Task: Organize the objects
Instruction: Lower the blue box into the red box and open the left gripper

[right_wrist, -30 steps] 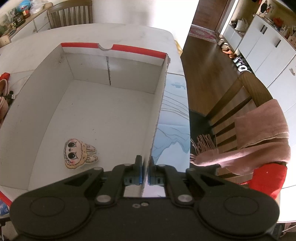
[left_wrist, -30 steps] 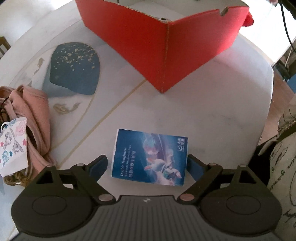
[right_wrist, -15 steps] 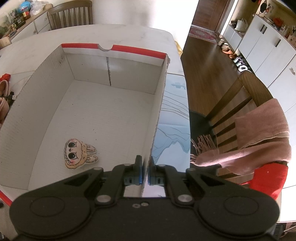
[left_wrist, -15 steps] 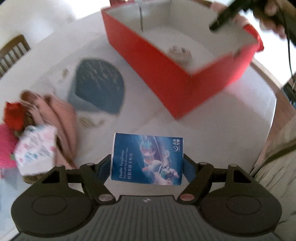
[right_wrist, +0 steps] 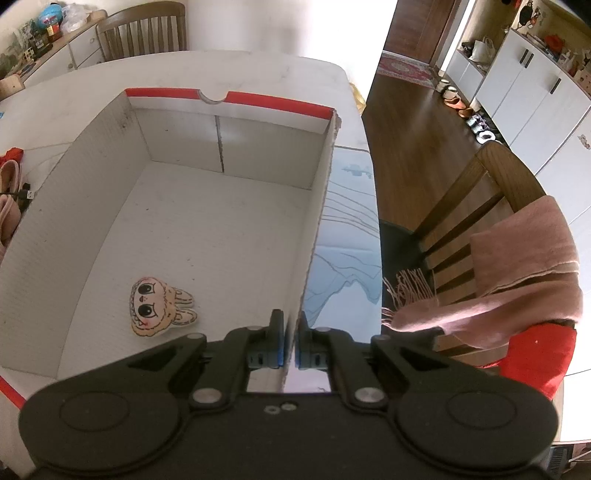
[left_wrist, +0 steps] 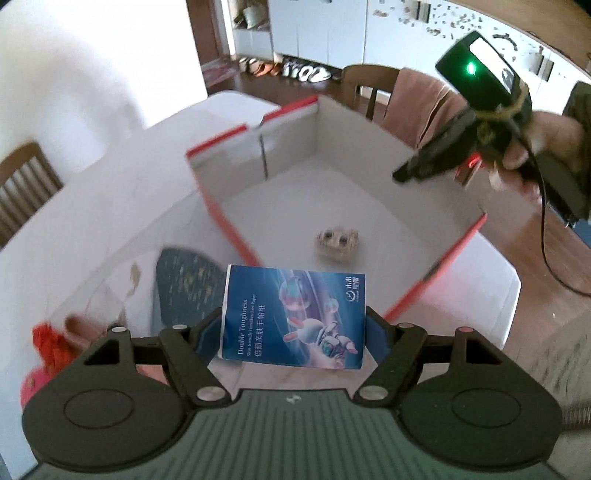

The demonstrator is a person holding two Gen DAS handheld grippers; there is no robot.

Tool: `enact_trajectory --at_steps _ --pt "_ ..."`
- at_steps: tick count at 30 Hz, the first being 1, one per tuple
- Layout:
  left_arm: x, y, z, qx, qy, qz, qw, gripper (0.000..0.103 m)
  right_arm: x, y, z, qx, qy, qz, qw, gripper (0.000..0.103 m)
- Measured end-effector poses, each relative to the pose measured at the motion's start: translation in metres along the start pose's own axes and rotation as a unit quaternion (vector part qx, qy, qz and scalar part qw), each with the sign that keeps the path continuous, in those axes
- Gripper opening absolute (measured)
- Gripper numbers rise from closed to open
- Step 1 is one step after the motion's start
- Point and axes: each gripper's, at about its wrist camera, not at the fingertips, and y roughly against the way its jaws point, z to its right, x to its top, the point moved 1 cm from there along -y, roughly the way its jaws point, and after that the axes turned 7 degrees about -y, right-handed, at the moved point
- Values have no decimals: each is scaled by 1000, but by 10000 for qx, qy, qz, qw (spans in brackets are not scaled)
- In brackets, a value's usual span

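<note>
My left gripper is shut on a blue tissue packet, held in the air in front of the near corner of the red box. The box, red outside and white inside, stands open on the white table. A small cartoon bunny patch lies on the box floor; the left wrist view shows the bunny patch blurred. My right gripper is shut on the box's right wall, one finger inside, one outside. In the left wrist view a hand holds the right gripper at that far wall.
Pink and red cloth items lie on the table at left, beside a dark blue gold-flecked patch. A chair draped with a pink scarf stands right of the table. Another chair is at the far side.
My left gripper closed on the tissue packet, lifted it off the table and tilted up, so the box interior came into view. The right gripper stayed on the box wall.
</note>
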Motion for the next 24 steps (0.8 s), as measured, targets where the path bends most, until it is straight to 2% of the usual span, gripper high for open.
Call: enact_trajectory --at_steps 6,13,24 --pt "36 -20 1 31 -201 89 9998 76 -1 0 0 -9 20 4 10000 4" --pt "70 -61 -2 131 -395 -7 9991 76 0 1 -1 -22 64 -9 10000 4" --pt "111 -156 7 -15 -267 -684 9973 76 3 -2 -1 5 -24 -52 10000 4"
